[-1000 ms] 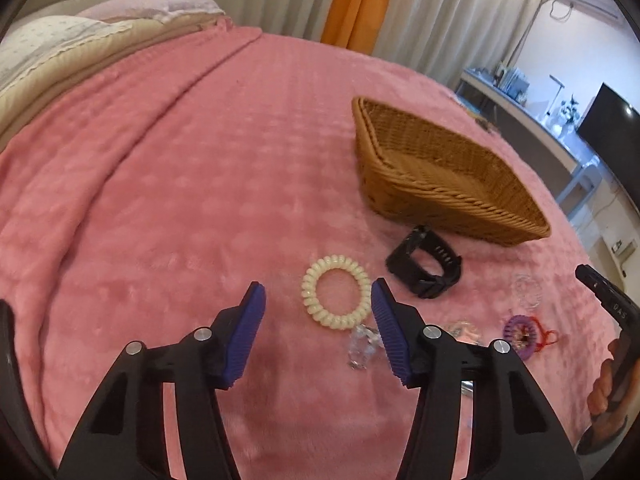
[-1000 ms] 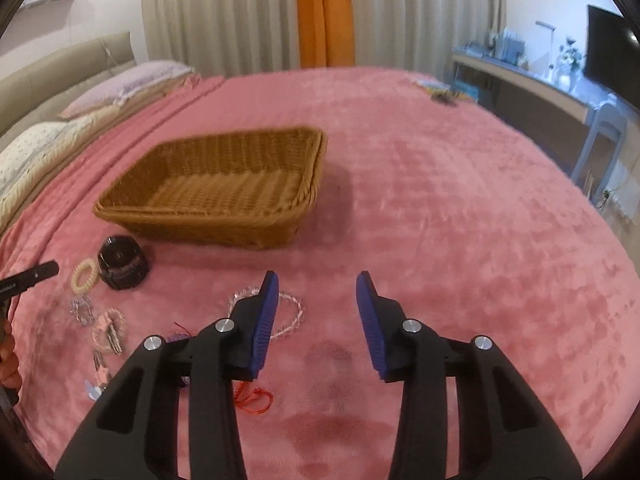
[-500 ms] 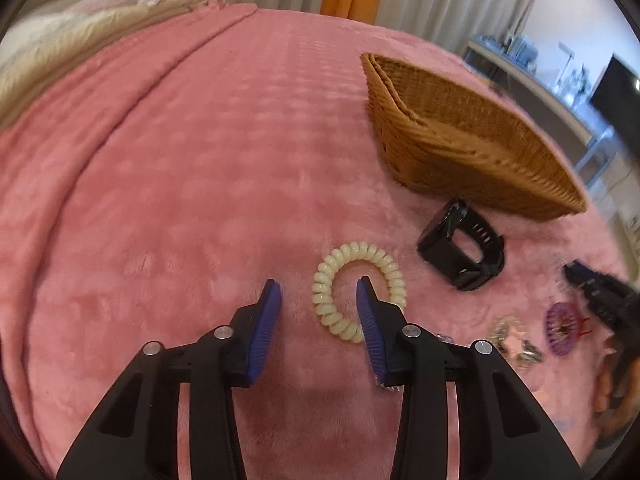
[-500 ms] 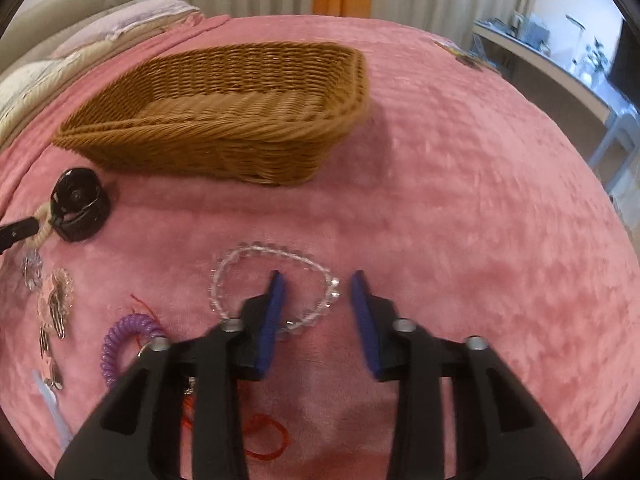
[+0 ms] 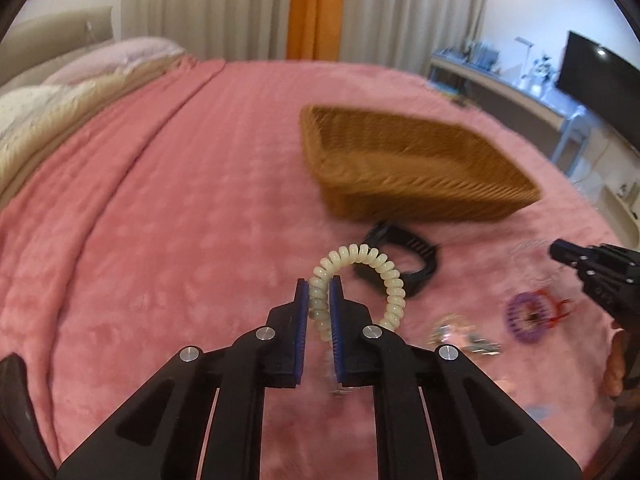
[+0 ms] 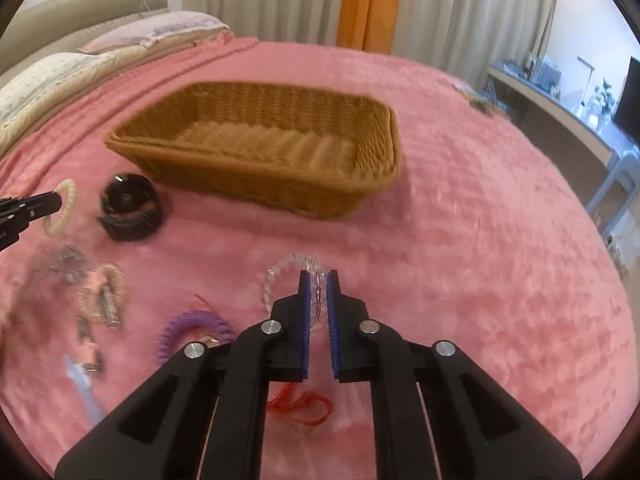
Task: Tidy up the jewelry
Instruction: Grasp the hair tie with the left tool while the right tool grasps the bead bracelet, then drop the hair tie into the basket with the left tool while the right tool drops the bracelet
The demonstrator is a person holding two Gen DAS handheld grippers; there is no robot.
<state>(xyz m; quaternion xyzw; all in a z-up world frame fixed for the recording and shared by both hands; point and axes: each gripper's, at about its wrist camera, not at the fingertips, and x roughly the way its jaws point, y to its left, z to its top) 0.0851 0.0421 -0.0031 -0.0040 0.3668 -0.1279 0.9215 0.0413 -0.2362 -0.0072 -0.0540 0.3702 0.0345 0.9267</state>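
Observation:
In the left wrist view my left gripper point(image 5: 319, 286) is shut on a cream spiral hair tie point(image 5: 390, 276), which stands up off the pink blanket. In the right wrist view my right gripper point(image 6: 319, 280) is shut on a clear bead bracelet point(image 6: 276, 274), lifted at one side. The brown wicker basket point(image 6: 376, 120) sits beyond both grippers and looks empty inside. The right gripper point(image 5: 560, 249) shows at the right edge of the left wrist view. The left gripper's tip point(image 6: 54, 200) with the cream tie point(image 6: 66, 200) shows at the left edge of the right wrist view.
A black watch point(image 6: 128, 212) lies near the basket's front corner. A purple spiral tie point(image 6: 188, 324), red cord point(image 6: 304, 404), pink and silver hair clips point(image 6: 100, 296) and a pale blue piece point(image 6: 82, 384) lie scattered on the blanket. Pillows point(image 6: 48, 76) and a desk point(image 6: 560, 112) flank the bed.
Both grippers moved in over their items and closed from wide open. The left one now pinches the cream tie and has raised it; the right one pinches the bead bracelet.

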